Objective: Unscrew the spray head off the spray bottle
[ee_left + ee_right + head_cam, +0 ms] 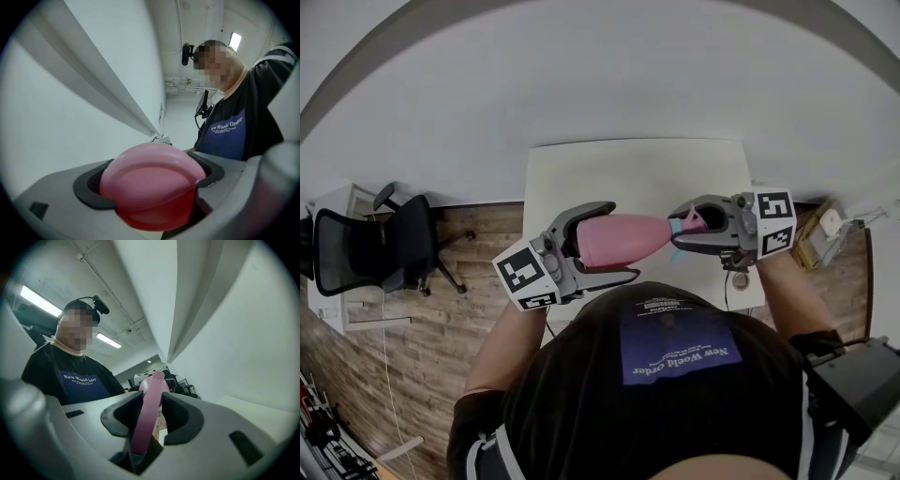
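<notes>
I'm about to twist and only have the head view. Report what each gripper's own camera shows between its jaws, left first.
Observer: Left gripper view: the left gripper is shut on the bottle. Its round pink bottom fills the gap, with the jaws pressing on both sides.
Operator: Now the right one.
Observer: Right gripper view: the right gripper is shut on the spray head. Its thin pink trigger stands edge-on between the jaws.
</notes>
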`<state>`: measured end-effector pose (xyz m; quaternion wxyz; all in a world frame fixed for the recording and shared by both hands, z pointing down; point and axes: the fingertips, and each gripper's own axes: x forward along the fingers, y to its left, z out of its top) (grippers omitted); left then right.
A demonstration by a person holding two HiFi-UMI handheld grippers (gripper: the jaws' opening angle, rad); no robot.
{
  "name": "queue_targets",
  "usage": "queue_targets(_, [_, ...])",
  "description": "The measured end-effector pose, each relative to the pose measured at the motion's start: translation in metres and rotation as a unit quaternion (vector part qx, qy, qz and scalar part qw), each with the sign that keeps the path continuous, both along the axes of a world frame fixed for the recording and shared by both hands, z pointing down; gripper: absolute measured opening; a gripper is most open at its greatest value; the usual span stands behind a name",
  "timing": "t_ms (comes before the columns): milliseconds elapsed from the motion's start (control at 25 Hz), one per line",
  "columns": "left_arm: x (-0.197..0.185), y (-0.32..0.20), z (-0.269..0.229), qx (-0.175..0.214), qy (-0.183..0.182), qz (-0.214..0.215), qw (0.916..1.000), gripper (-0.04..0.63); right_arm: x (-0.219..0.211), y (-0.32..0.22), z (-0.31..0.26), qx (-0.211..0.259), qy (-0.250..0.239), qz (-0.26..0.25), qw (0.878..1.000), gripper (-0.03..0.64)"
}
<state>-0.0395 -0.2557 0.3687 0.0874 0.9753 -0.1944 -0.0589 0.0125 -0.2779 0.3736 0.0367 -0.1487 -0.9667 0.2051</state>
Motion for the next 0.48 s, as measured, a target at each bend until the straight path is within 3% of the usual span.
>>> queue_targets(240, [-0.0005,-0.0018,0.0061,-0.04,0.013,0.01,0.999,0.488,-0.0008,0.0015,-0.0004,0.052,0.005,0.006,0.999,0.123])
queue_targets(480, [0.0,-0.0019,0.0093,-0.055,0.013,0.016,0.9983,0.488,-0.0008,0.0035,0.0011,0.1,0.012,0.013,0.995,0.123])
